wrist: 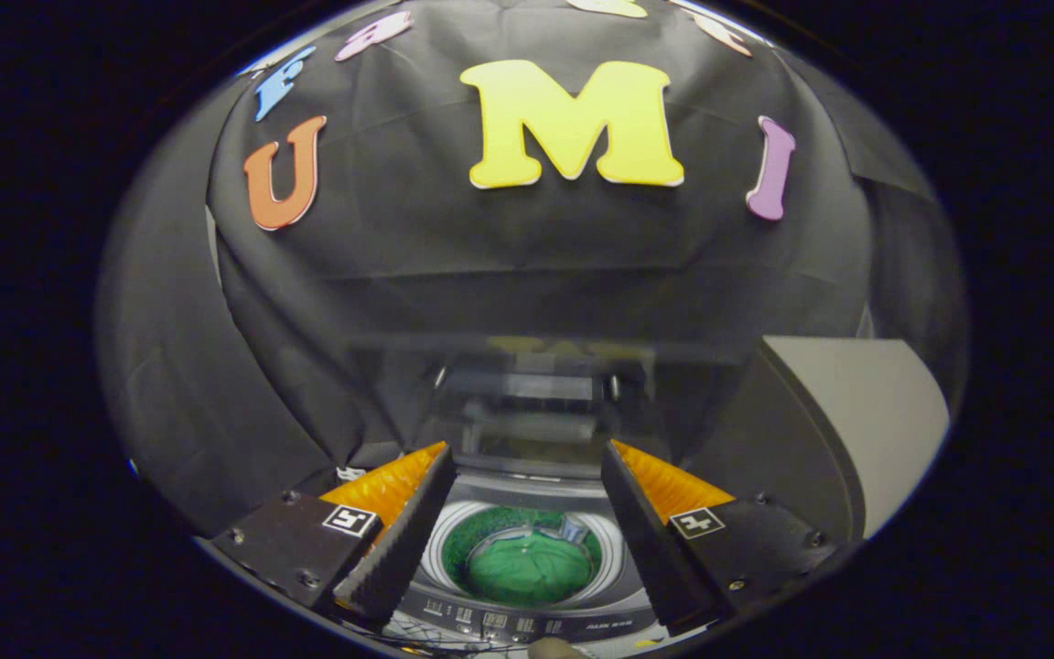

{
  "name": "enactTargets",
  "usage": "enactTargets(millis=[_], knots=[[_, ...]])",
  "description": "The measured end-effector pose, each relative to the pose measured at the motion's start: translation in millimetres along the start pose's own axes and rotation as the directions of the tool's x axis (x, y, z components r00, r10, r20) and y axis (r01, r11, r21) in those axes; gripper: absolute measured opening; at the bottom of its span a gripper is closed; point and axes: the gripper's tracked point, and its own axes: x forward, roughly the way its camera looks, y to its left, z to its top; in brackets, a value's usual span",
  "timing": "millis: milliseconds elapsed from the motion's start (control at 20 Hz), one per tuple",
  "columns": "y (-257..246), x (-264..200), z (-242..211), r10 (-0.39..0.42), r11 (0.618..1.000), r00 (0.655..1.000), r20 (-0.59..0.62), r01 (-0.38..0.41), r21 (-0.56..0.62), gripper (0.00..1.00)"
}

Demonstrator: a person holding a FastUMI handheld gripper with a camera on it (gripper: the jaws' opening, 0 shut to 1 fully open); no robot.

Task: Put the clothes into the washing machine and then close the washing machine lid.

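1. The two-finger gripper (pixel 527 462) hung above a small top-loading washing machine (pixel 527 618), its fingers spread well apart with nothing held between them
2. Between the fingers and below them sat the machine's round drum opening with its pale ring (pixel 435 549)
3. A bundle of green cloth, the clothes (pixel 527 567), lay inside that drum, bunched up and filling most of the opening; a small greyish patch showed at its far right edge, too small to tell what it was
4. The clear, glassy washing machine lid (pixel 527 412) stood raised just beyond the fingertips, tilted up and back from the opening, with reflections across its surface
5. The dark control strip (pixel 509 624) with small buttons ran along the near edge of the machine, below the drum and between the finger bases
6. A grey, flat-sided box or panel (pixel 856 412) stood beyond the right finger and off to its side, apart from the machine
7. Black cloth, the booth's wall (pixel 527 265), hung behind the lid and wrapped round on both sides of the fingers
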Motion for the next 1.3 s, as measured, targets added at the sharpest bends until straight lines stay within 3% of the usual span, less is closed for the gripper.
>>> enactTargets(millis=[150, 350, 700, 850, 1300], knots=[[-16.8, -1.0, 7.3, -0.021, 0.999, 0.999, 0.030, 0.020, 0.042, 1.00], [-21.7, 13.1, 62.6, -0.043, 0.998, 0.996, 0.072, 0.040, 0.037, 0.99], [-4.4, 93.5, 134.4, -0.049, 0.998, 0.998, 0.026, 0.049, 0.027, 0.99], [1.1, 113.6, 117.9, -0.044, 0.999, 0.996, -0.082, 0.046, 0.028, 0.99], [1.8, 94.2, 100.4, -0.040, 0.999, 0.998, -0.056, 0.042, 0.035, 1.00]])
